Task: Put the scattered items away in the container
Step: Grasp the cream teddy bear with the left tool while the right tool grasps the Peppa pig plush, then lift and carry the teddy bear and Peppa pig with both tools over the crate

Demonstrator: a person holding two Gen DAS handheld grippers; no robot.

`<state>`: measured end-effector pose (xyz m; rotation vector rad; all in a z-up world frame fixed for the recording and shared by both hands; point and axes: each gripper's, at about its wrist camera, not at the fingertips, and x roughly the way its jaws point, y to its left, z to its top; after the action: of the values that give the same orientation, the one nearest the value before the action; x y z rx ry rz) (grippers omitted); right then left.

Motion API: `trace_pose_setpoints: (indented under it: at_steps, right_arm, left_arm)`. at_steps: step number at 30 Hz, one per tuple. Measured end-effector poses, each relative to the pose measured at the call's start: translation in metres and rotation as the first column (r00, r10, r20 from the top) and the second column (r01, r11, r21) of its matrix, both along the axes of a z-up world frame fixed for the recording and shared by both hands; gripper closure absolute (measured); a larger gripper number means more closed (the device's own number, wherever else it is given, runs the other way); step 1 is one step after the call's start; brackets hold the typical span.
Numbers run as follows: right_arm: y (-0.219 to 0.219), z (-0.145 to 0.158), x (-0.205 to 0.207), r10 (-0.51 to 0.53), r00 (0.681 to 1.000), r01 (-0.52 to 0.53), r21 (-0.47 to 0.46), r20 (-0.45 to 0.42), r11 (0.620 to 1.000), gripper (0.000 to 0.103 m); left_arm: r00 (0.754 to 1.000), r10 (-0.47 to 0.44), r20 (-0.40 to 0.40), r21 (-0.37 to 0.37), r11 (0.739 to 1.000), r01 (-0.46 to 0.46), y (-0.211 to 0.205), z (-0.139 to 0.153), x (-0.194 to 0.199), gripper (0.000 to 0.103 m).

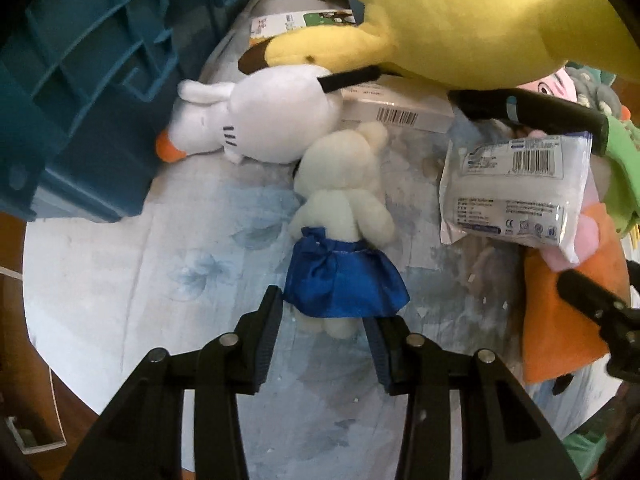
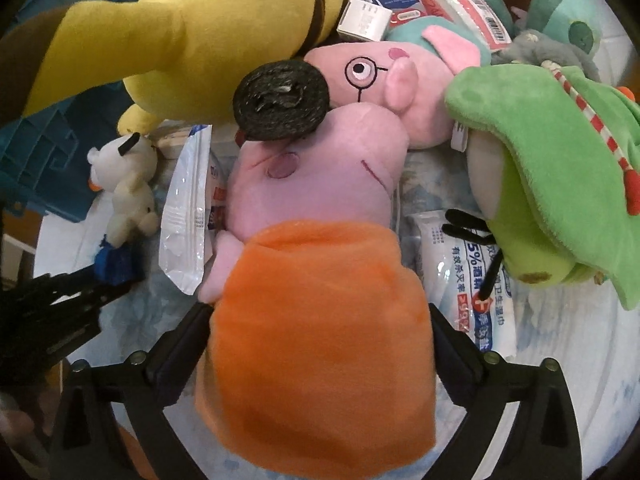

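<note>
A small white plush bear (image 1: 344, 200) in a blue satin skirt (image 1: 344, 280) lies on the floral sheet. My left gripper (image 1: 324, 306) straddles its legs and skirt hem. The pads stand beside the cloth without visibly squeezing it. In the right wrist view the same bear (image 2: 132, 204) lies at the left. A pink pig plush (image 2: 320, 168) in an orange dress (image 2: 320, 340) lies lengthwise between the wide fingers of my right gripper (image 2: 318, 320), which is open around the dress. The blue plastic crate (image 1: 80, 80) stands at the far left.
A white goose plush (image 1: 260, 120) lies against the crate. A big yellow plush (image 1: 440, 20), a white box (image 1: 396, 108) and a wipes packet (image 1: 516, 192) crowd the far side. A green plush (image 2: 560, 160), a second pig (image 2: 380, 76) and a black roll (image 2: 280, 100) lie beyond.
</note>
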<state>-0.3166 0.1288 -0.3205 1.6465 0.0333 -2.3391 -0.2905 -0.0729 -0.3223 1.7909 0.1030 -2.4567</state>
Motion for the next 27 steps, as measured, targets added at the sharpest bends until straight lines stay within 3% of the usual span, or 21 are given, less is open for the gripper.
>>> trace_pose_setpoints:
  at_steps: [3,8,11,17,21,23,27]
  right_arm:
    - [-0.001,-0.002,0.003,-0.016,1.0,0.016,0.008,-0.012,1.0,0.0]
    - [-0.002,-0.005,0.006,-0.028,0.999,0.028,0.01,-0.02,1.0,0.0]
    - [-0.001,-0.009,0.007,-0.034,0.999,0.034,0.0,-0.019,0.999,0.0]
    - [-0.009,-0.01,0.013,-0.04,0.999,0.04,0.014,-0.036,0.999,0.0]
    - [-0.02,-0.02,0.016,-0.035,0.997,0.04,0.084,-0.062,0.996,0.0]
    - [-0.025,-0.029,0.017,-0.03,0.997,0.038,0.118,-0.064,0.992,0.0]
    - [-0.017,-0.025,0.028,-0.059,0.997,0.062,0.066,-0.049,0.996,0.012]
  left_arm:
    - [1.0,-0.014,-0.005,-0.016,1.0,0.014,0.008,-0.002,-0.01,0.049]
    - [0.999,-0.038,-0.039,-0.017,0.999,0.037,0.016,-0.008,-0.022,0.048]
    - [0.998,-0.045,-0.054,-0.016,0.999,0.044,0.016,-0.008,-0.02,0.064]
    - [0.998,-0.04,-0.053,-0.012,0.999,0.039,0.014,-0.005,-0.019,0.064]
    - [0.997,-0.04,-0.059,-0.005,0.999,0.04,0.015,-0.006,-0.022,0.064]
    - [0.996,-0.054,-0.065,-0.011,0.999,0.053,0.018,-0.005,-0.021,0.071]
    - [0.992,-0.083,-0.09,0.005,0.996,0.084,0.022,0.013,-0.009,0.072]
